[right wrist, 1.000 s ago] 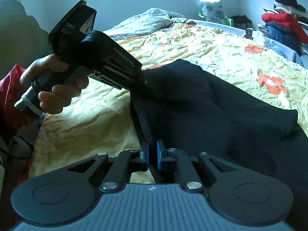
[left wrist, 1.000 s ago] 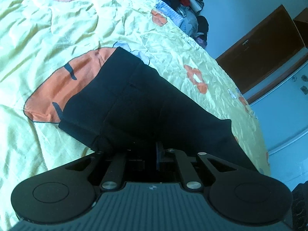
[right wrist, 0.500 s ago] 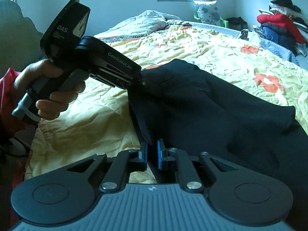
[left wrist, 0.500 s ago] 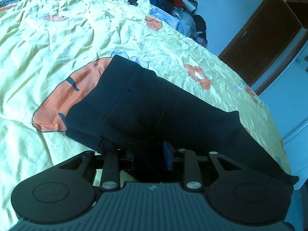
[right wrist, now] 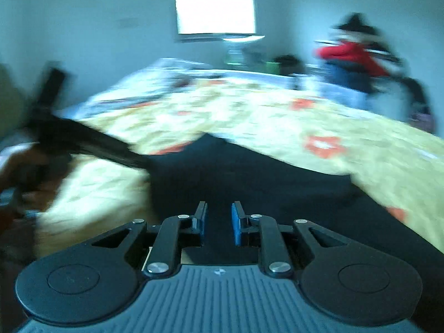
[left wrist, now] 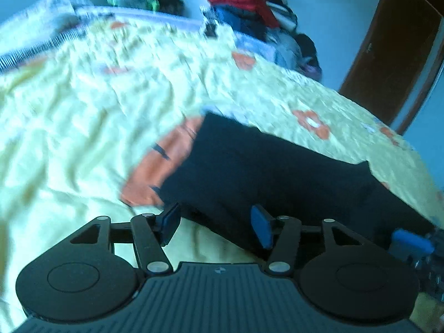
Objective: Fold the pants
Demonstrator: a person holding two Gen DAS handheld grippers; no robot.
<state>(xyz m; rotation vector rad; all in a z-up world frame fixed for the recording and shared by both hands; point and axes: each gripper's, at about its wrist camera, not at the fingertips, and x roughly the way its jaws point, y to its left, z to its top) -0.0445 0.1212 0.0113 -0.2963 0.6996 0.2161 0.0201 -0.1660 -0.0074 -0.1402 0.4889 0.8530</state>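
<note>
**Both grippers open over dark pants on a bed**

The black pants [left wrist: 272, 174] lie flat on a yellow bedspread [left wrist: 83, 138] printed with orange shapes, one end covering part of a large orange patch [left wrist: 163, 166]. In the left wrist view the garment runs from the middle of the bed toward the near right edge. The left gripper [left wrist: 215, 226] stands with its jaws spread wide; the left blue pad sits over bare bedspread just beside the cloth edge, the right pad over the cloth, and nothing is held between them. At the far right of that view a blue pad belonging to the other tool [left wrist: 410, 242] shows at the pants' near end.

In the right wrist view, heavily blurred, the right gripper [right wrist: 217, 223] has its jaws parted with a clear gap, dark fabric visible beyond them, and nothing clamped. The pants [right wrist: 249, 177] fill the middle ground. The left tool's body [right wrist: 83, 141] appears as a dark streak at left, reaching to the cloth's edge. A pile of clothes [left wrist: 249, 14] lies at the far corner, a brown door [left wrist: 388, 55] at right, and a bright window [right wrist: 215, 4] behind the bed.
</note>
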